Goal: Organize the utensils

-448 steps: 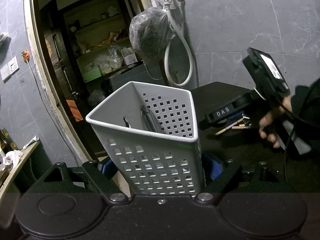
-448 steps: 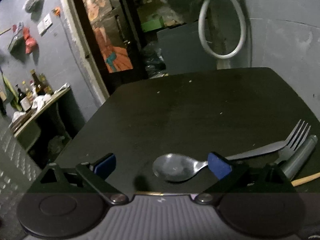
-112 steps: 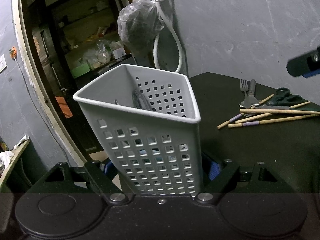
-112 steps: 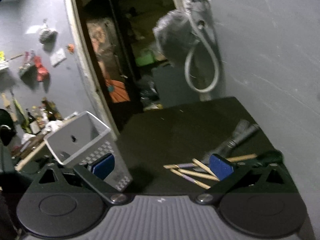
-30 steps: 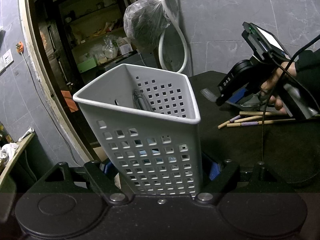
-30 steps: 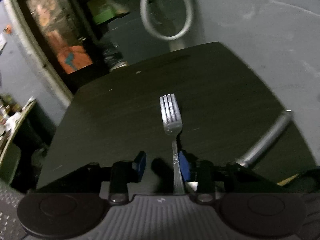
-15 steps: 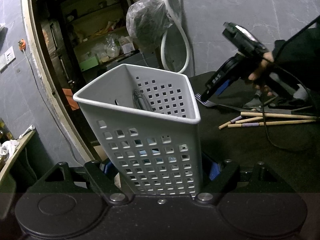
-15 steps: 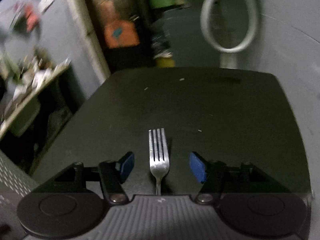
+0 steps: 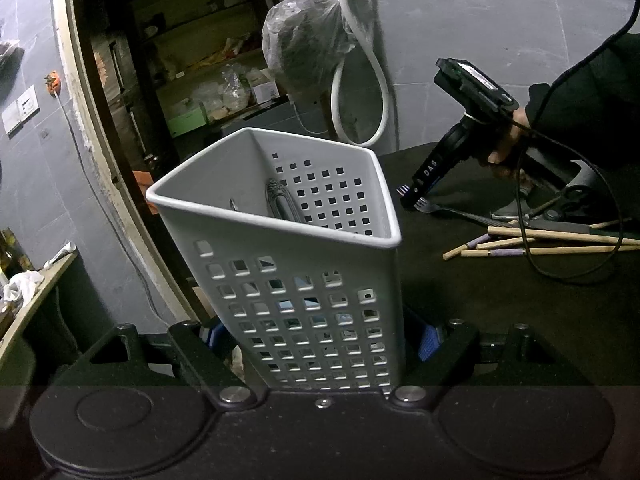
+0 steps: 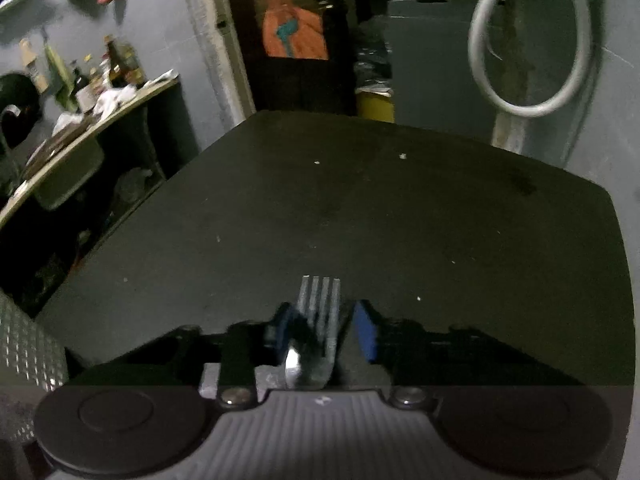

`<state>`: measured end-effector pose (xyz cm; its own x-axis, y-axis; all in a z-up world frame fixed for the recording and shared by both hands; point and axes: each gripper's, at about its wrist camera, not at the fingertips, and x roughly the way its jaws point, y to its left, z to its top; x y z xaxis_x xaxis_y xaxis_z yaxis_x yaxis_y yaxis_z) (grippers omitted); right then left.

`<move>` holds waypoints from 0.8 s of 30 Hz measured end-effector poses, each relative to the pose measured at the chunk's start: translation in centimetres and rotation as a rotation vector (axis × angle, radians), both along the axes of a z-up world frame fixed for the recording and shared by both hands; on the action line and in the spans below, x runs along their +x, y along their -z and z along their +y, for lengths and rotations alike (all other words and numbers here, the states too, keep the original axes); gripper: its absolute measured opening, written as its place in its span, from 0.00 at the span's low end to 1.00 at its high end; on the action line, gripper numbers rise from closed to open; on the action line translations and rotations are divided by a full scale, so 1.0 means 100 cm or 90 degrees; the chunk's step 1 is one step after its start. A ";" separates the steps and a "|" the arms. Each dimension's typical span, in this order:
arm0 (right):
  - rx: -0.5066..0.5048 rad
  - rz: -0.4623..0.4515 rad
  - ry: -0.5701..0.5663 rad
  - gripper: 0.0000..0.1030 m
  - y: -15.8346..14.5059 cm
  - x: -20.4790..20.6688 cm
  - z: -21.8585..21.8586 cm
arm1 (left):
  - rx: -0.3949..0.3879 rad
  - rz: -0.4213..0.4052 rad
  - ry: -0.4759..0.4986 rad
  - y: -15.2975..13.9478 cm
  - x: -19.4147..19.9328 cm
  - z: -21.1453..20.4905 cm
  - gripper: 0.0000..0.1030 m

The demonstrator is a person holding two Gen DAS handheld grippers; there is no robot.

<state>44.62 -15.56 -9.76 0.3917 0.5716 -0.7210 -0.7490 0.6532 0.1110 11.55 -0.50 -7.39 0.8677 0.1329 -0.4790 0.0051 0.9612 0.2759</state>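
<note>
My left gripper (image 9: 322, 336) is shut on the lower walls of a white perforated basket (image 9: 332, 272), which leans slightly; a few utensil handles (image 9: 280, 204) stand inside it. A steel fork (image 10: 320, 312) lies flat on the black table (image 10: 360, 208), tines pointing away. My right gripper (image 10: 323, 330) straddles the fork's head and its jaws are closing; a narrow gap still shows beside the tines. From the left wrist, the right gripper (image 9: 412, 200) sits low over the fork (image 9: 430, 208), held by a hand (image 9: 506, 148).
Wooden chopsticks (image 9: 540, 240) and black scissors (image 9: 572, 200) lie on the table at the right. A cable (image 9: 560, 276) loops over the tabletop. A white hose (image 9: 360, 112) and a plastic bag (image 9: 304, 52) hang on the wall behind. The table's left edge drops toward a doorway.
The right gripper rolled and slid along the fork toward its tines. Its jaws spread wide, then narrowed around the fork's head. The left gripper and the basket stayed put.
</note>
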 end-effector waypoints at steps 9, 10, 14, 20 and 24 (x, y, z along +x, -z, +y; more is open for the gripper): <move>-0.036 -0.068 -0.011 0.25 0.000 -0.023 0.014 | -0.001 0.000 0.000 0.000 0.000 0.001 0.83; -0.045 -0.080 -0.013 0.25 0.000 -0.026 0.016 | -0.001 0.000 0.000 0.000 0.000 0.001 0.83; -0.096 -0.139 -0.021 0.24 0.001 -0.046 0.029 | -0.001 -0.001 0.000 0.000 0.000 0.001 0.83; -0.192 -0.256 -0.048 0.24 0.010 -0.082 0.046 | -0.004 -0.001 0.001 -0.001 -0.001 0.001 0.83; -0.188 -0.261 -0.050 0.24 0.010 -0.092 0.047 | -0.005 -0.001 0.002 -0.001 -0.002 0.003 0.83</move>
<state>35.43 -10.83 -10.79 0.6397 0.4056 -0.6529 -0.7407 0.5521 -0.3827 11.39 -0.23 -7.24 0.8689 0.1259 -0.4788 0.0083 0.9633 0.2683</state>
